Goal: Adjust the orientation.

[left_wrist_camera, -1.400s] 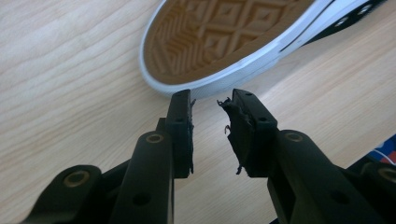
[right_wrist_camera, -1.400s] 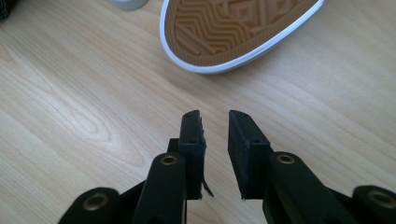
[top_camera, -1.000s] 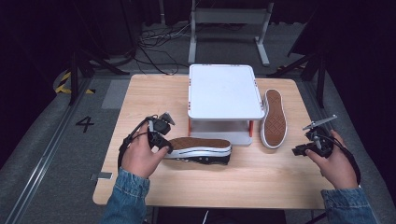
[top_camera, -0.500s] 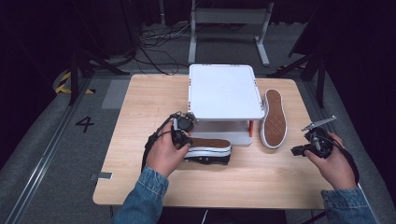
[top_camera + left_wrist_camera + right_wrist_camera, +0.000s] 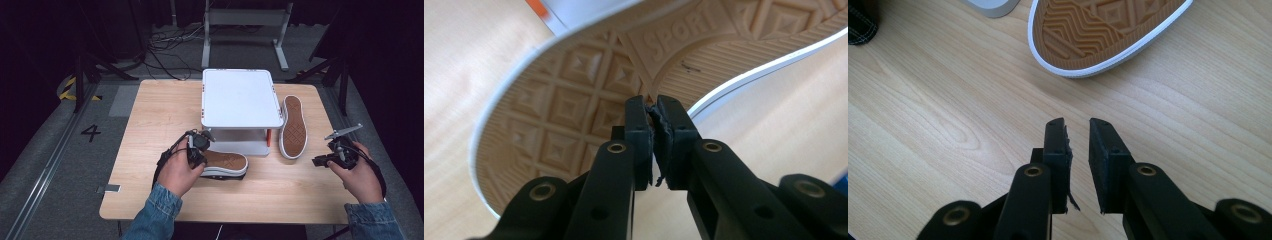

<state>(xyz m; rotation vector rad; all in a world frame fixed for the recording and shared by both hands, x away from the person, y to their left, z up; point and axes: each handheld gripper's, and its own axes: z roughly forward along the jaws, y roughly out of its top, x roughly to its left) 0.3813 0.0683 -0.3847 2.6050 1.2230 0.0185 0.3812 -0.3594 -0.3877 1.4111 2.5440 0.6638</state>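
Directly ahead of the left gripper (image 5: 655, 107), whose jaws stand nearly together, the tan diamond-patterned rubber sole of an overturned sneaker (image 5: 589, 90) blocks the way; bare light wooden tabletop (image 5: 774, 120) lies open to their right. Ahead of the right gripper (image 5: 1078, 127), narrowly parted, open tabletop runs to a second tan-soled, white-rimmed sneaker (image 5: 1098, 35); a white plastic two-tier rack (image 5: 241, 100) stands beyond-left.

In the left gripper view the shoe (image 5: 589, 95) runs off the top edge, and an orange patch (image 5: 535, 7) at the top is too blurred to identify. In the high view the left hand (image 5: 178, 172) hides the near shoe's heel end. The second shoe (image 5: 1098, 30) is cut off at the top of the right gripper view
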